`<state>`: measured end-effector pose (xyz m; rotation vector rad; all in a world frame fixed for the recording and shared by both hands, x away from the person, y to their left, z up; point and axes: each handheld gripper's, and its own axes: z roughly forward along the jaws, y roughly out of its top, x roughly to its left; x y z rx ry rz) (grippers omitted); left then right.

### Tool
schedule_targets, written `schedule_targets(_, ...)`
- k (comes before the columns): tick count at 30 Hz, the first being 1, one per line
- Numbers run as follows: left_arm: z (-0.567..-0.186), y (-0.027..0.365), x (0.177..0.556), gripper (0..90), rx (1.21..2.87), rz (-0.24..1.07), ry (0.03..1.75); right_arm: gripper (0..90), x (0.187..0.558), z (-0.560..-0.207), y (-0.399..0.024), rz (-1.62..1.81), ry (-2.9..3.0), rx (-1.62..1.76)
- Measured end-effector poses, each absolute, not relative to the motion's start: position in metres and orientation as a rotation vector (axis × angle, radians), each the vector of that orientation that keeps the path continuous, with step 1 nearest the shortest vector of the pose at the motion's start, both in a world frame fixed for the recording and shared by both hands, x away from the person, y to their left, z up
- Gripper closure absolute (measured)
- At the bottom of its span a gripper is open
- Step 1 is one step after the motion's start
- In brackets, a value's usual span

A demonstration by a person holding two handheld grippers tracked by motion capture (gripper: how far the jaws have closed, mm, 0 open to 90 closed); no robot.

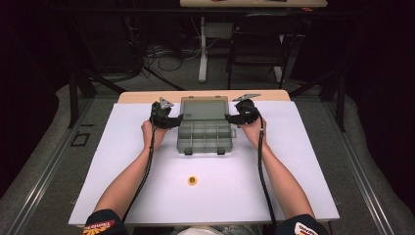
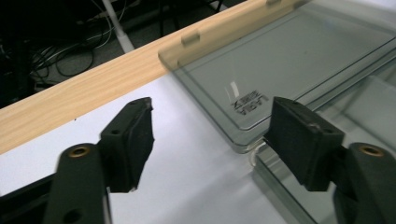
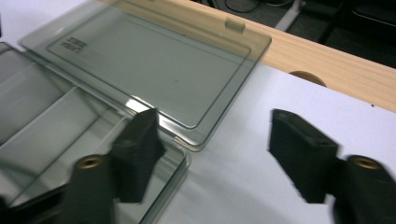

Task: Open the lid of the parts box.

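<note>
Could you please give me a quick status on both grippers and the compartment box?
Left gripper and right gripper open, flanking the box, holding nothing. Lid open, lying back flat. Yellow disc sits well clear.

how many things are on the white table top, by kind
clear grey compartment box, lid folded open and lying flat behind it: 1
small yellow round piece: 1
hand-held claws, left claw and right claw, one at each side of the box, both open: 2
total: 4
</note>
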<state>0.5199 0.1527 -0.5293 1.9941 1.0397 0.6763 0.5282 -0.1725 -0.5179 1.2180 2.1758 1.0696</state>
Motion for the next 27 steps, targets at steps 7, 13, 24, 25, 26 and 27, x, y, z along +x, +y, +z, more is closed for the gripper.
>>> schedule_targets(7,-0.520,0.153,0.506,22.0,2.004,0.636,0.976,15.1,0.512,-0.509,-0.179,1.122,2.190,1.163)
schedule_targets(13,-0.515,0.155,0.491,16.3,1.994,0.566,0.935,12.1,0.500,-0.505,-0.183,1.147,2.195,1.104)
schedule_targets(24,-0.507,0.161,0.450,9.2,2.009,0.518,0.843,4.3,0.474,-0.504,-0.193,1.171,2.203,1.048)
schedule_targets(25,-0.506,0.162,0.446,8.7,2.009,0.513,0.838,3.9,0.471,-0.504,-0.193,1.173,2.205,1.040)
schedule_targets(26,-0.506,0.162,0.442,8.3,2.006,0.506,0.834,3.0,0.469,-0.504,-0.194,1.176,2.209,1.035)
schedule_targets(27,-0.506,0.163,0.438,7.9,2.004,0.507,0.829,2.6,0.466,-0.504,-0.194,1.178,2.208,1.030)
